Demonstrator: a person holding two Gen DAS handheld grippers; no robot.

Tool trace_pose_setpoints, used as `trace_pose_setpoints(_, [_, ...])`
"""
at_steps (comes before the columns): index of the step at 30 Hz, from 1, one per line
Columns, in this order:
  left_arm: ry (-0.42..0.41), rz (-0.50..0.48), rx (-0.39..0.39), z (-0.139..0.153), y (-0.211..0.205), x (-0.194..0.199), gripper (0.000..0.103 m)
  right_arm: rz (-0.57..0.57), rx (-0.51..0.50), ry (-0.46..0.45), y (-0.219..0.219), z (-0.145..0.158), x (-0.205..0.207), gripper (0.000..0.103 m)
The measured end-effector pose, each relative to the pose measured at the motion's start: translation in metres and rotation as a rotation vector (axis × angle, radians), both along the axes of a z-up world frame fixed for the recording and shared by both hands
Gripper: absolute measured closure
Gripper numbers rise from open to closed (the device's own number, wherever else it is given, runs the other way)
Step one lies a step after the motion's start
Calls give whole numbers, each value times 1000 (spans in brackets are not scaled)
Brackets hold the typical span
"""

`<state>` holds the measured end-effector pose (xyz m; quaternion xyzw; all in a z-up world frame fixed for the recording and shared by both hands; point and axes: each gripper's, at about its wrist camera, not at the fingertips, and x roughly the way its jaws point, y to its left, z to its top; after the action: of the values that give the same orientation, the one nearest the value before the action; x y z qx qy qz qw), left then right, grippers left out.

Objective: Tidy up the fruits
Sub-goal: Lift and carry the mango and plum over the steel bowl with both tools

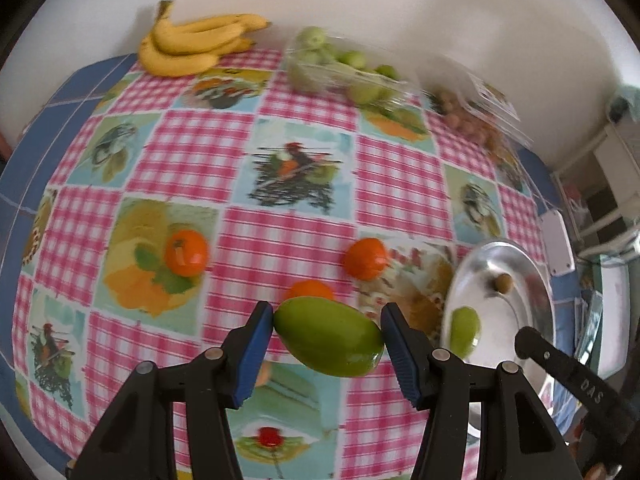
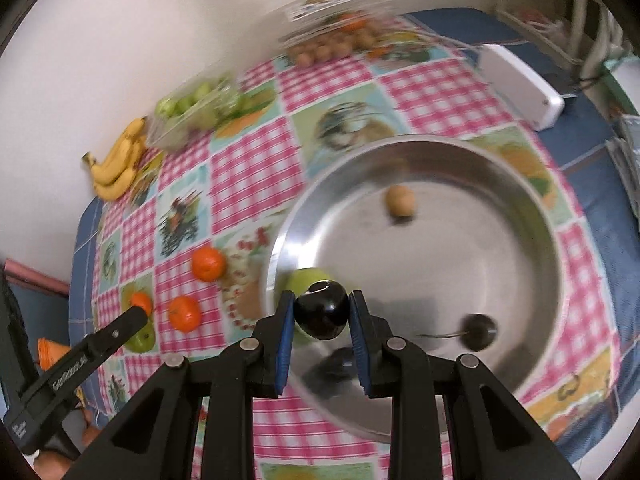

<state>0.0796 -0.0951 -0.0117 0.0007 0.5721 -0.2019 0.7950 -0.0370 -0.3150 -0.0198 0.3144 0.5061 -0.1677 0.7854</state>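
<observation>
My left gripper (image 1: 327, 330) is shut on a green mango (image 1: 329, 337) and holds it above the checked tablecloth, left of the steel bowl (image 1: 536, 280). My right gripper (image 2: 321, 314) is shut on a dark plum (image 2: 321, 316) over the near left part of the steel bowl (image 2: 532, 216). In the bowl lie a small brown fruit (image 2: 400, 200), a green fruit (image 2: 300, 282) and a dark cherry-like fruit (image 2: 478, 331). Three oranges (image 1: 187, 253) (image 1: 365, 258) (image 1: 310, 289) lie on the cloth. The left gripper also shows in the right wrist view (image 2: 136, 314).
Bananas (image 1: 192, 42) lie at the far left by the wall. A clear box of green fruits (image 1: 340, 70) and a clear box of brown fruits (image 1: 468, 116) stand at the back. A white device (image 2: 524, 84) lies beyond the bowl.
</observation>
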Motion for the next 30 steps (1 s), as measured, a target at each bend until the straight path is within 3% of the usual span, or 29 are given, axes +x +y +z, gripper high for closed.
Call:
trace_pose_setpoints(16, [-38,-248,-15,5,-88,-49,44,-131,19,15,-53,-4,-43,75])
trace_pose_setpoints(25, [-78,-286,-7,0,-117,-44,44,-134,53,-2,-57,-17,-32,75])
trace_pose_setpoints(30, [-99,-303,-13,-3,-133,-38,44,-129,22,15,-60,-20,-25,75])
